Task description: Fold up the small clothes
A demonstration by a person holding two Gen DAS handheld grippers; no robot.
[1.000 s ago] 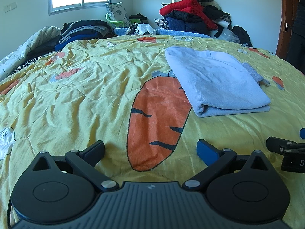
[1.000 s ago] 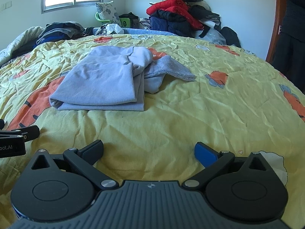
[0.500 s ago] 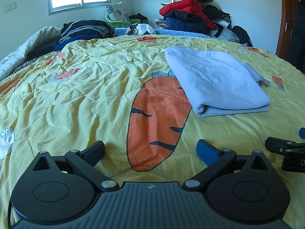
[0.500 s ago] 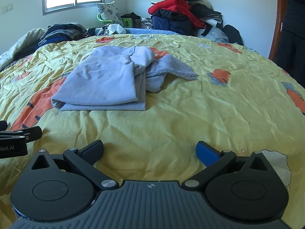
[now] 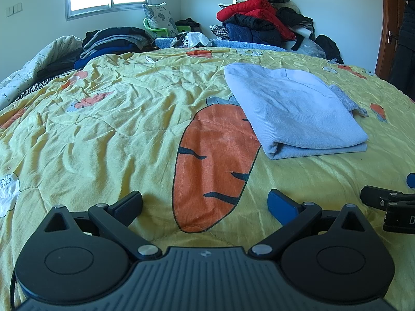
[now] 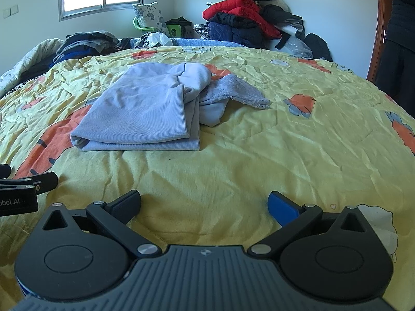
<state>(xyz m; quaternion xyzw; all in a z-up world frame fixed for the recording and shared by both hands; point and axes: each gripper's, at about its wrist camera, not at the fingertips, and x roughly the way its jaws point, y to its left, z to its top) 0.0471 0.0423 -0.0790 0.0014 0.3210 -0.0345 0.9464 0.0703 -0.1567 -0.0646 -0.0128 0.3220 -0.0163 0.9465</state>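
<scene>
A light blue garment [image 5: 293, 111] lies folded on the yellow bedspread [image 5: 103, 129], partly over its orange carrot print. The right wrist view shows the same garment [image 6: 145, 111] with a loose lacy end [image 6: 233, 93] sticking out to the right. My left gripper [image 5: 205, 202] hovers low over the bedspread, short of the garment, open and empty. My right gripper [image 6: 205, 202] is also open and empty, near the bed's front, with the garment ahead and to the left. Each gripper's fingers show at the edge of the other's view.
A heap of red, black and navy coats [image 5: 259, 23] stands at the far wall. Stacked dark clothes [image 5: 114, 41] lie at the bed's far left beside a pale quilt [image 5: 33, 62]. A person in dark clothes [image 6: 399, 39] stands by the wooden door on the right.
The right wrist view has risen and drawn a little closer to the garment. The left gripper has barely moved. Both grippers stay open.
</scene>
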